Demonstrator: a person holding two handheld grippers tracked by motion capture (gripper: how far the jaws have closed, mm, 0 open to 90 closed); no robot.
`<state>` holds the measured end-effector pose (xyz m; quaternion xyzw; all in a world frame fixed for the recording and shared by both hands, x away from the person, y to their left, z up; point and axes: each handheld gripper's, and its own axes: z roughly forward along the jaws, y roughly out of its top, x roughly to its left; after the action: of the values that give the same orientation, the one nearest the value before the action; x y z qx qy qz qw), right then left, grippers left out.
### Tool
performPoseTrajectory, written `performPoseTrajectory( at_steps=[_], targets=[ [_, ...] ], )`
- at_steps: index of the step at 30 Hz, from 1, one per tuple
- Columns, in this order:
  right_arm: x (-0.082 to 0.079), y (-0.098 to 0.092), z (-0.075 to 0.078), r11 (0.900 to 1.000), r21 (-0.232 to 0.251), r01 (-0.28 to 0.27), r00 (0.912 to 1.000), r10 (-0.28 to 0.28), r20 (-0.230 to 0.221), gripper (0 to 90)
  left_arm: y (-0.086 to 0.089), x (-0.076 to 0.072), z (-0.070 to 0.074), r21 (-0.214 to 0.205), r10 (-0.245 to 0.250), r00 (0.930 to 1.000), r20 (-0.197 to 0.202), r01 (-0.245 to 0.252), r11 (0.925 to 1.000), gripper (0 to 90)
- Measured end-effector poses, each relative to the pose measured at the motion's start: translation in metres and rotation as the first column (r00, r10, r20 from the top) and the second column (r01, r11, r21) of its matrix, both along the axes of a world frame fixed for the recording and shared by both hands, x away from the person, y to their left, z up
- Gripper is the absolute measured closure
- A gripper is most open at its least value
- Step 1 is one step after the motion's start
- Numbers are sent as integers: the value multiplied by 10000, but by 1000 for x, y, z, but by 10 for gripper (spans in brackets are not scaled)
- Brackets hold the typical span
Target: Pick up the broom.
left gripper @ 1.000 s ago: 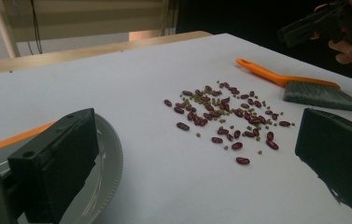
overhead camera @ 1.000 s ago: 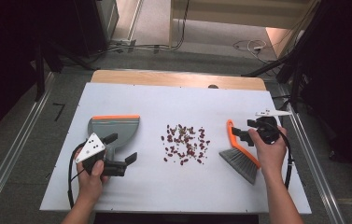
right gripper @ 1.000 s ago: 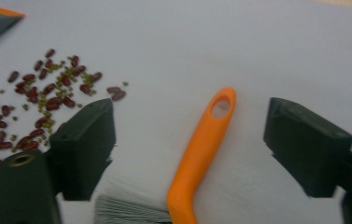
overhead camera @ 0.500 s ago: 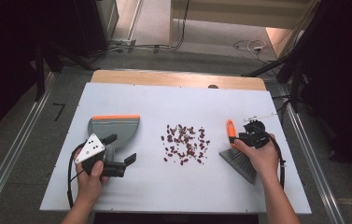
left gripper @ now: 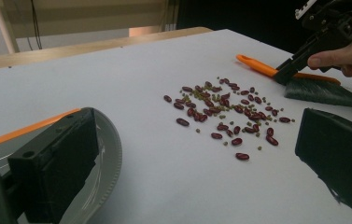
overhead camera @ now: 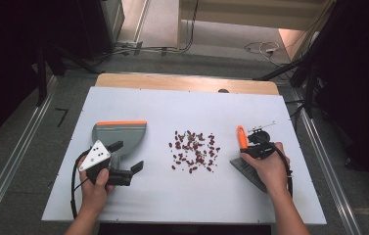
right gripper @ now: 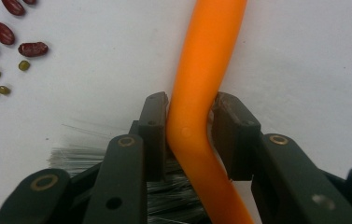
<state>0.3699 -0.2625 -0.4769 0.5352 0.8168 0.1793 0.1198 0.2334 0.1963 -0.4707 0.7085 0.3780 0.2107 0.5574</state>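
Note:
A scatter of red and small green beans (overhead camera: 194,151) lies mid-table, also seen from my left gripper (left gripper: 225,112). To their right rests a brush (overhead camera: 241,137) with an orange handle (left gripper: 257,65) and dark bristles (left gripper: 323,91) on the table. My right gripper (overhead camera: 248,147) is shut on that handle (right gripper: 206,60), one jaw on each side of its bend. A grey dustpan (overhead camera: 121,132) with an orange lip sits left of the beans. My left gripper (overhead camera: 128,155) stands open at the dustpan's near side, one jaw over its rim (left gripper: 108,154), holding nothing.
The white tabletop (overhead camera: 182,110) has a wooden strip (overhead camera: 182,83) along its far edge. Cables (overhead camera: 265,49) lie on the floor beyond. Metal rails (overhead camera: 6,171) run along both sides of the table.
My right gripper has come down and slightly left with the brush, which went from tilted in the air to resting on the table. The left gripper has not moved.

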Motion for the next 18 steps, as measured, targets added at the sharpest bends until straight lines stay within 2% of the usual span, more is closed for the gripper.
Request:
performPoseTrajectory(
  at_steps=[4,8,12,14,15,16,18],
  targets=[
    [-2,-8,-2,9983,575,56,9998,-66,166,672,-2,0,1,-10,-69,10000,21,69,10000,3],
    [-7,-9,-5,9979,626,-159,9975,115,704,672,-3,0,2,-12,-102,9999,70,102,9999,3],
    [-11,-12,-5,9939,1078,-241,9930,113,1174,672,-1,-1,3,-3,57,9998,169,-57,10000,3],
    [-14,-17,-3,9868,1600,-271,9870,11,1608,673,0,-1,4,-40,142,9996,225,-141,9999,3],
    [-14,-17,-3,9868,1600,-271,9870,11,1608,673,0,-1,4,-40,142,9996,225,-141,9999,3],
    [-18,-21,-1,9813,1883,-392,9761,-28,2173,673,0,-2,5,-91,158,9996,234,-156,9998,3],
    [-22,-26,1,9708,2357,-442,9651,-194,2610,673,0,-2,5,-66,164,9996,238,-163,9998,3]
  ],
)
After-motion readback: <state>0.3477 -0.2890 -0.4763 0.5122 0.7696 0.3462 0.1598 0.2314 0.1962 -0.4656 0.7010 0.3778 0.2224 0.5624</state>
